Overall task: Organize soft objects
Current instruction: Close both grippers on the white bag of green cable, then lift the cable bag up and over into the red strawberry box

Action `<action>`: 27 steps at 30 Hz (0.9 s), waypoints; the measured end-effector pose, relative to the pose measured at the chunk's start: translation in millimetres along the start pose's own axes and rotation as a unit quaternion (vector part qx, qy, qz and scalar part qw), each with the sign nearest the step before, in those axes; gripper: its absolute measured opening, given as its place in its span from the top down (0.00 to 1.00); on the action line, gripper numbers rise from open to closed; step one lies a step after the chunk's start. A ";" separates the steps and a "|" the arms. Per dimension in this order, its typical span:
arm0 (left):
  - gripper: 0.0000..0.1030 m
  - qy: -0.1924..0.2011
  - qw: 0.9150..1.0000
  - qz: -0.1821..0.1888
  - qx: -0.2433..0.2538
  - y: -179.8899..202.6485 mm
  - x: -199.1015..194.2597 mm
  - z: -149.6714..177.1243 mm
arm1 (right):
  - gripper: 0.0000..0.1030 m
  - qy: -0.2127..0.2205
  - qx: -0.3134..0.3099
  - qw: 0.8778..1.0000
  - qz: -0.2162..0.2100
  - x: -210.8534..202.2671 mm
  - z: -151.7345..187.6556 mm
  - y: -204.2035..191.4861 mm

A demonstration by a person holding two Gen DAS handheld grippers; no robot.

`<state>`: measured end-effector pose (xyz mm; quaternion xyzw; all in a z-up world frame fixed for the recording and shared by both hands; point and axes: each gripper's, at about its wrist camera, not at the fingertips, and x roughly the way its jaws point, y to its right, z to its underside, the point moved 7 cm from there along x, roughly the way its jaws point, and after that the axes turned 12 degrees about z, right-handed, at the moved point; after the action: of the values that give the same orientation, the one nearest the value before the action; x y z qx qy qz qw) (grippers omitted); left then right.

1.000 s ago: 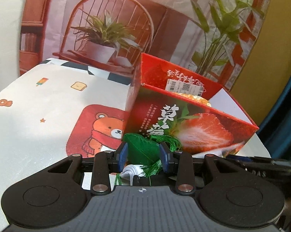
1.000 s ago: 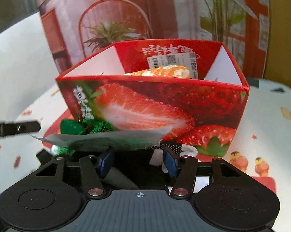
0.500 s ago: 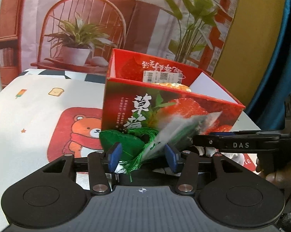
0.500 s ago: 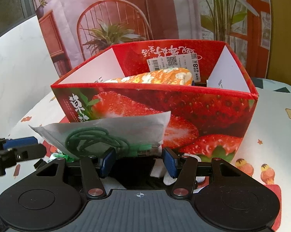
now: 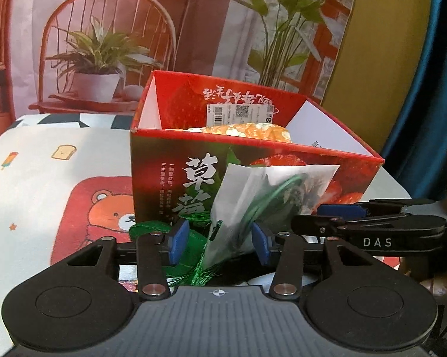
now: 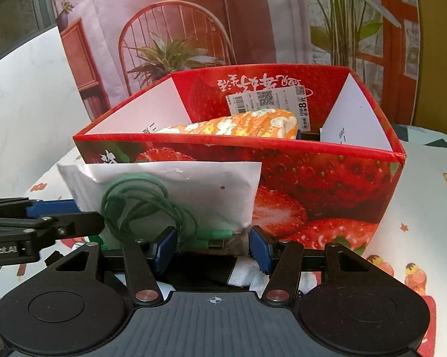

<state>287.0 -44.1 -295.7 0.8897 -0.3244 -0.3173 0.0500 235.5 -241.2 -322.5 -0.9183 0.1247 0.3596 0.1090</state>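
The big red strawberry box (image 5: 253, 178) stands on the table (image 5: 45, 178), and everything else is told from it. It is made of shiny card with an open top, and its front shows large white Chinese letters beside a cut strawberry. A white sticker (image 6: 268, 101) on the inside of its back wall has a barcode, a square code and the number 8. Inside the box lies a soft orange thing with white flowers (image 6: 238, 125), long and puffy, stretched from side to side. Right in front of the box is a thin, see-through plastic bag (image 6: 169, 190) with a coiled green cord (image 6: 134, 205) in it. The bag is flat and crinkly, and in the right wrist view its long side runs along the front of the box. The left gripper (image 5: 217, 242) has its blue fingers (image 5: 177, 239) closing, with the bag's lower corner and some green tassel threads (image 5: 199, 270) between them. The right gripper (image 6: 213, 247) has its fingers partly apart around the bag's bottom edge; I cannot tell if they squeeze it. Its side reads "DAS". The tablecloth has a bear picture (image 5: 104, 208).
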 end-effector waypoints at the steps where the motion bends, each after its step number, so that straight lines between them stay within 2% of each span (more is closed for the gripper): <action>1: 0.59 -0.001 1.000 0.003 0.000 -0.1 1.6 -0.2 | 0.50 0.002 0.000 1.000 0.000 0.1 -0.1 0.6; 15: 0.59 -0.010 1.000 0.013 0.022 -3.6 27.3 -15.2 | 0.47 0.007 -0.006 1.000 -0.008 8.0 -0.5 1.7; 27: 0.59 -0.023 0.999 0.032 0.014 -6.1 39.2 -13.4 | 0.45 0.000 0.019 0.999 -0.032 12.4 2.6 4.6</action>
<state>321.4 -64.7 -307.7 0.8720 -0.3580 -0.3313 0.0404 241.2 -246.7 -333.4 -0.9197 0.1022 0.3532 0.1376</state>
